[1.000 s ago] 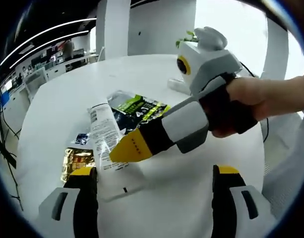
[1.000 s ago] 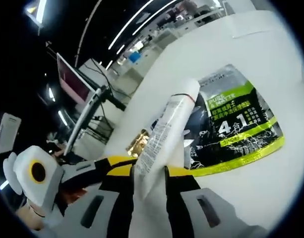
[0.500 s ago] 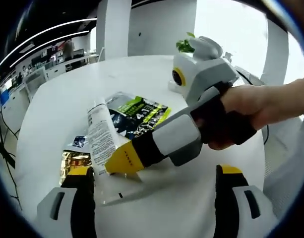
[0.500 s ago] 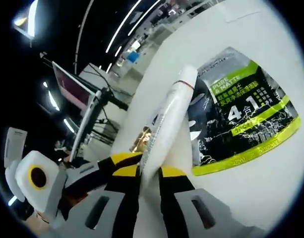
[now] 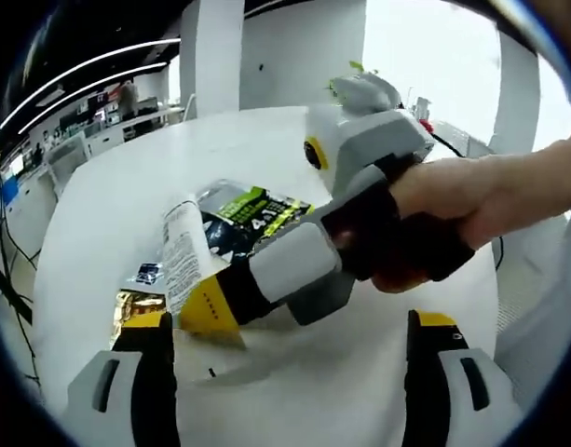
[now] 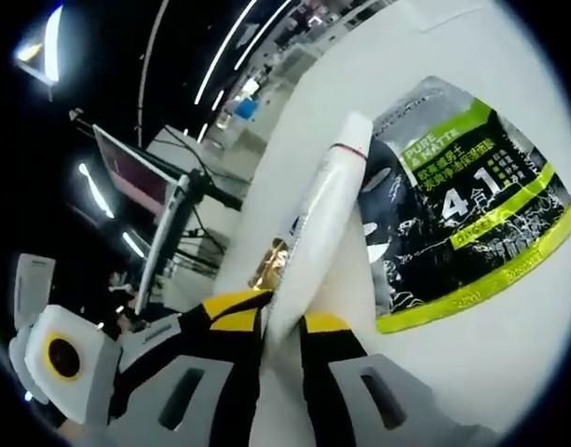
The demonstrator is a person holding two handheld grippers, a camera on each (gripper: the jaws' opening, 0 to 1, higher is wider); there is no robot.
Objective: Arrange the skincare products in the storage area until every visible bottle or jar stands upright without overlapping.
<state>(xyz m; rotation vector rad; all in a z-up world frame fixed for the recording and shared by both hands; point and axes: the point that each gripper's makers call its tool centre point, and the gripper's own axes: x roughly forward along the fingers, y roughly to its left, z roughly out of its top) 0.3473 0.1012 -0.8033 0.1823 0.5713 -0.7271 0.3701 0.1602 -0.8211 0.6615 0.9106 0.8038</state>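
My right gripper [image 6: 283, 328] pinches the white tube [image 6: 315, 233] above the table [image 5: 108, 205]; the black-green pouch [image 6: 453, 214] reads "PURE & MATTE", "4 1". Left gripper [image 5: 290, 326] gapes empty.

The tube [image 6: 318, 223] lies partly over the sachet [image 6: 462, 214] on the table [image 5: 108, 196].

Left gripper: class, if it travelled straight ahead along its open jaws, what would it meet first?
Most likely the right gripper, which crosses just ahead, shut on the white tube. Depth is hard to judge; passing under it, the left gripper would reach the white table.
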